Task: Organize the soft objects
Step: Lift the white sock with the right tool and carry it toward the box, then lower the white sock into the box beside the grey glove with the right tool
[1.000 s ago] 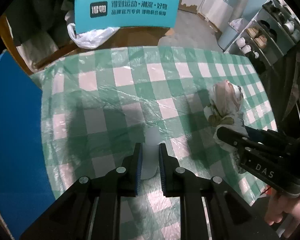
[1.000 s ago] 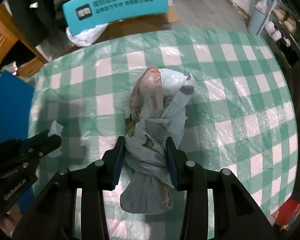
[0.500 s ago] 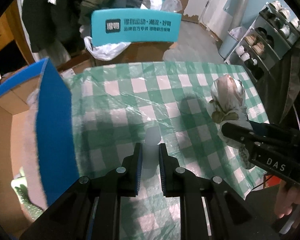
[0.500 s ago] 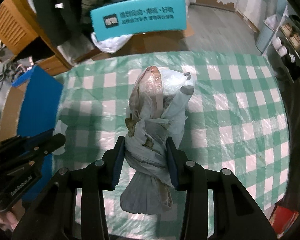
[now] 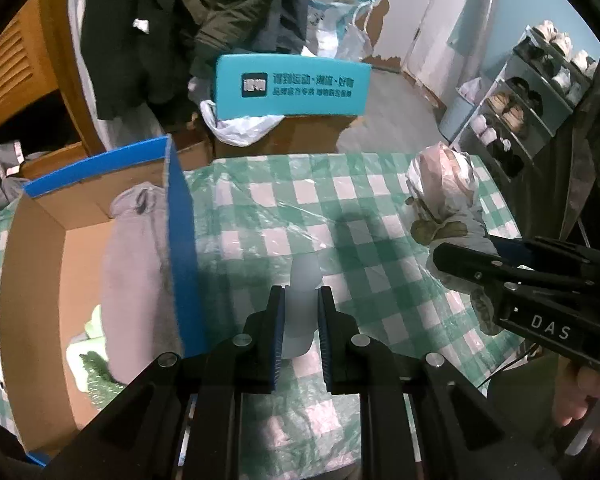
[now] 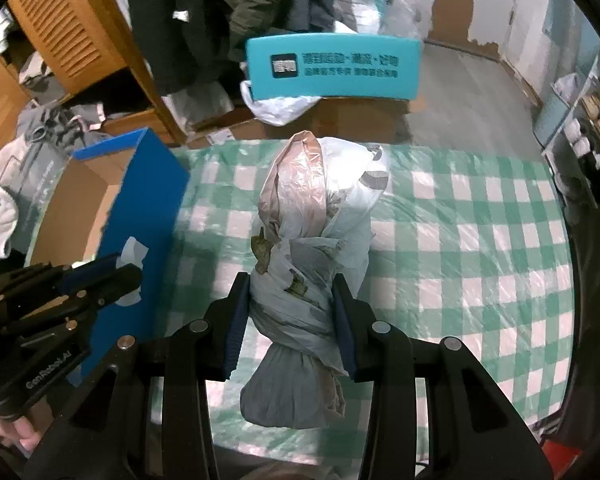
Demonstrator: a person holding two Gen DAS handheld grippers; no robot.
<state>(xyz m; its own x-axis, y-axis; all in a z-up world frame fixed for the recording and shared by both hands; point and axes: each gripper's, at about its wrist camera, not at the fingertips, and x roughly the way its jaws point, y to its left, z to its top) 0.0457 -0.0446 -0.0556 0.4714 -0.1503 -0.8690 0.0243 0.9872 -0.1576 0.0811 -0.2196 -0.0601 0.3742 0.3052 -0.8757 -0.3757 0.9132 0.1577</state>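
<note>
My left gripper (image 5: 301, 300) is shut on a small white soft wad (image 5: 302, 280), held above the green checked tablecloth (image 5: 260, 208). My right gripper (image 6: 292, 292) is shut on a knotted bundle of plastic bags (image 6: 320, 216), white and pinkish, also lifted off the table. In the left wrist view the bundle (image 5: 444, 192) and the right gripper (image 5: 460, 258) show at the right. In the right wrist view the left gripper (image 6: 124, 268) with its white wad (image 6: 134, 250) is at the lower left, in front of the blue cardboard box (image 6: 148, 208).
The open blue box (image 5: 180, 220) stands at the table's left and holds a grey cloth (image 5: 136, 260) and green items (image 5: 92, 332). A teal chair back (image 5: 292, 86), a white plastic bag (image 5: 240, 126), hanging dark clothes and a shoe rack (image 5: 516, 108) lie beyond the table.
Both grippers have risen with their loads, so the table looks smaller and farther. The blue box's inside, with the grey cloth, has come into the left wrist view.
</note>
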